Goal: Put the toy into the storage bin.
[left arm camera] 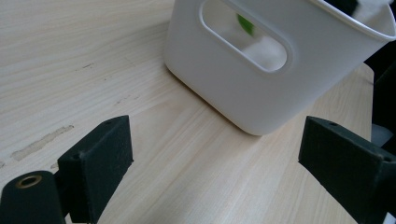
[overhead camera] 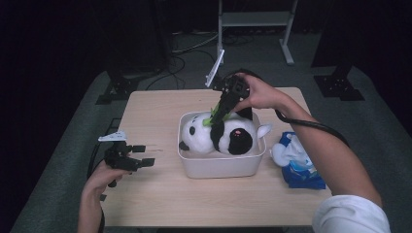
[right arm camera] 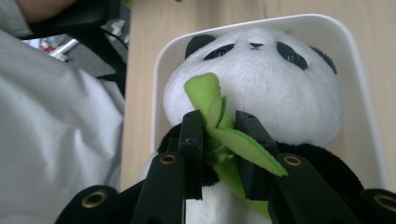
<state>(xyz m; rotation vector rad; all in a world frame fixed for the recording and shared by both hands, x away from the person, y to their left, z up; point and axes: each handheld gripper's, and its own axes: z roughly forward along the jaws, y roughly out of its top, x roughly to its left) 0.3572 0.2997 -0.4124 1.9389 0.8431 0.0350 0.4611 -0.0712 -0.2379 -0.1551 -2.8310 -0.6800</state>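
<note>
**Panda's green leaf pinched in the white bin**

While the high view sets the whole scene at the centre of the frame, it gives little detail of the grip. There, the black-and-white plush panda toy lies inside the white rectangular plastic bin on the pale wooden table, and the right gripper reaches down onto it from above. A blue-and-white soft toy rests on the table just right of the bin.

The right gripper view shows more: the jaws are closed on the green felt leaf at the panda's chest, at lower centre.

The left gripper sits at lower left in the high view; its own view shows jaws spread wide, holding nothing, facing the bin's handle slot.
</note>
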